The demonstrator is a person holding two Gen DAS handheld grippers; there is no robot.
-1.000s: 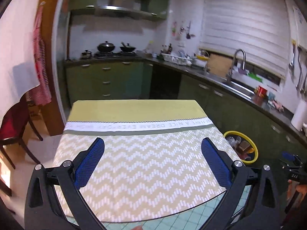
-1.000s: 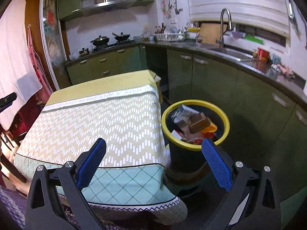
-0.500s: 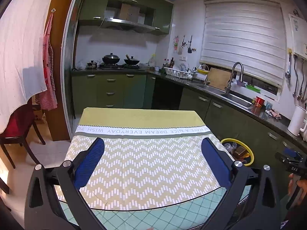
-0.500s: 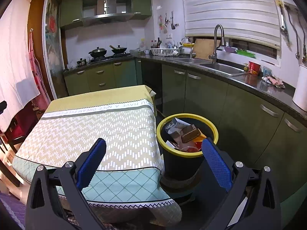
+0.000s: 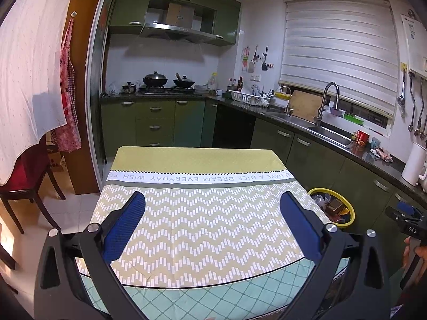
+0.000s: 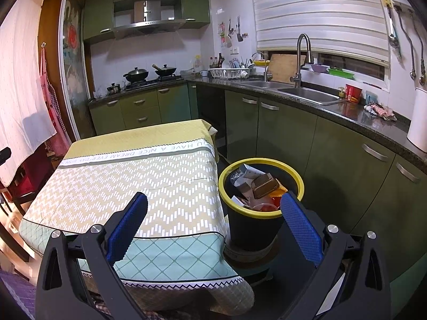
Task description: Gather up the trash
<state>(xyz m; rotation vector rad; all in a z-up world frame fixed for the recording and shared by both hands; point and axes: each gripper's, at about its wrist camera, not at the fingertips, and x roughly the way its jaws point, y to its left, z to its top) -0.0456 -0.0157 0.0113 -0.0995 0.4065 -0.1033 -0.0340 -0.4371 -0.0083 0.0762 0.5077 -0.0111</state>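
Yellow-rimmed bin (image 6: 260,186) beside bench (image 5: 202,213), already packed with trash (image 6: 263,185). We pull both left tongs (image 5: 212,226) and right tongs (image 6: 213,226) back higher, spread, empty; bench bare, collection looks finished.

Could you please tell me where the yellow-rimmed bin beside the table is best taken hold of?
Probably by the yellow rim of the bin, from above on its right: it is a thin lip, the table crowds the left, trash fills the middle.
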